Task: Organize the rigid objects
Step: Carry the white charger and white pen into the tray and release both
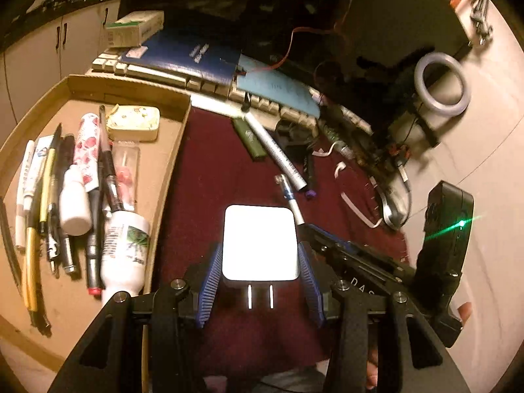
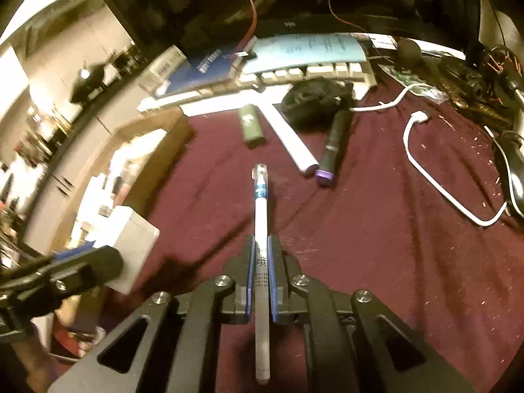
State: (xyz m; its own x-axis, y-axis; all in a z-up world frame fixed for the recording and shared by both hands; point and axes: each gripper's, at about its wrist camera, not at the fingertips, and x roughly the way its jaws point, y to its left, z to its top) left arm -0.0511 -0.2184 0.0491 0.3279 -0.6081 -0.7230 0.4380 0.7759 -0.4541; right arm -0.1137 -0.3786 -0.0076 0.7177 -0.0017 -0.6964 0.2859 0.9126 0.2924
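At far left, left-wrist view: cardboard tray (image 1: 131, 86) w/ pens, markers, white bottles (image 1: 122, 255) and a small tin (image 1: 134, 122) lying in it; tray sits on maroon cloth (image 1: 213, 180), against a keyboard (image 1: 209, 83) topped by a blue book (image 1: 183, 57); centre: left gripper (image 1: 260, 273), jaws roughly half open, blue pads clamped on both sides of a white plug adapter (image 1: 260, 242), prongs toward camera, held above cloth just right of tray; beyond it: green lighter (image 1: 249, 137), silver tube (image 1: 275, 150), purple-capped marker (image 1: 309, 177) loose on cloth; right: tape roll (image 1: 442, 85). Right-wrist view, left: adapter (image 2: 134, 245) in left gripper beside tray; centre: right gripper (image 2: 262, 252), jaws nearly closed, pinching a white pen (image 2: 261, 216) mid-barrel, clear-capped tip pointing fwd; right: white cable (image 2: 425, 167) on cloth.
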